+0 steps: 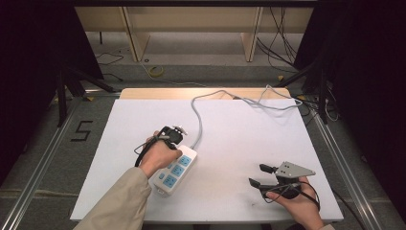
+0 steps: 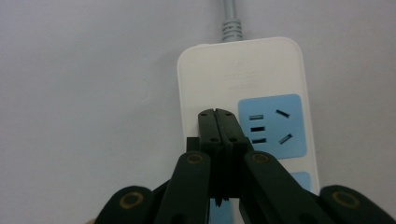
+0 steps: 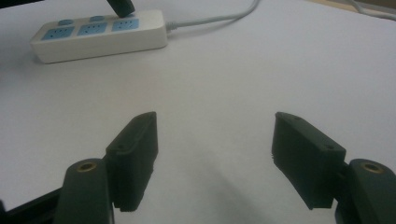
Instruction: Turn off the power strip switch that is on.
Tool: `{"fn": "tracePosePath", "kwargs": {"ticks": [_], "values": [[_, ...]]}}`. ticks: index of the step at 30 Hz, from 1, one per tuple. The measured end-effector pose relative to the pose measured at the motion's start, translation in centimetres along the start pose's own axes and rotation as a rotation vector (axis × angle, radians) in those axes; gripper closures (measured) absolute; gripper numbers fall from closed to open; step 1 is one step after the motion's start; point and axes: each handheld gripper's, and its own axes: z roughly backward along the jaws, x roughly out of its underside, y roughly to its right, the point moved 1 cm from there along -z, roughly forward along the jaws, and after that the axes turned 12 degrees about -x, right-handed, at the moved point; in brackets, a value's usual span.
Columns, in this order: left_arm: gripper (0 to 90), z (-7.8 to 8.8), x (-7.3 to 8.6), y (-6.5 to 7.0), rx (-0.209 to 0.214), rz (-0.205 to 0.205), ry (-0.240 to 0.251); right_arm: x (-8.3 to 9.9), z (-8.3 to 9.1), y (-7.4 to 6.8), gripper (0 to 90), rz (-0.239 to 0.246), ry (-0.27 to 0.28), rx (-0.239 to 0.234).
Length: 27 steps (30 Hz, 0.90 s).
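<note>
Left gripper (image 2: 218,112): jaws closed pad to pad, nothing between them, tips set down on the white top face of the power strip (image 2: 261,70) just beside its first blue socket panel (image 2: 273,125) — at the end where the grey cord (image 2: 231,21) enters. Whether the tips press or merely rest cannot be told. In the high view the left gripper (image 1: 179,130) sits over the strip's far end, w/ the left hand (image 1: 160,155) and beige sleeve (image 1: 119,201) lying along the strip's body. Power strip (image 1: 174,172) lies diagonally on the white table top (image 1: 239,124), left of centre, nearer the front edge than the back; three blue sockets show along it. Its cord (image 1: 197,120) runs toward the back edge, loops and leaves near the back right corner. Right gripper (image 3: 212,154): jaws apart, wide gap, nothing between them, bare table surface under them. In the high view the right gripper (image 1: 261,175) lies near the front right corner, held by the right hand (image 1: 297,203), grey three-cornered plate (image 1: 294,169) on top, jaws pointing left toward the strip — well apart from it. From the right gripper view the power strip (image 3: 98,35) sits far off at upper left.
</note>
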Motion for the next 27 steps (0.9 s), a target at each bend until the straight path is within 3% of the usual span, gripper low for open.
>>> {"fn": "tracePosePath", "kwargs": {"ticks": [10,27], "values": [[90.0,-0.18,-0.36,-0.28,0.020,0.017,0.028,0.06,-0.04,0.20,32.5,-0.004,0.000,0.000],[90.0,-0.20,-0.43,0.25,-0.007,-0.019,0.008,0.04,-0.04,0.11,32.5,-0.002,-0.003,-0.001]]}}
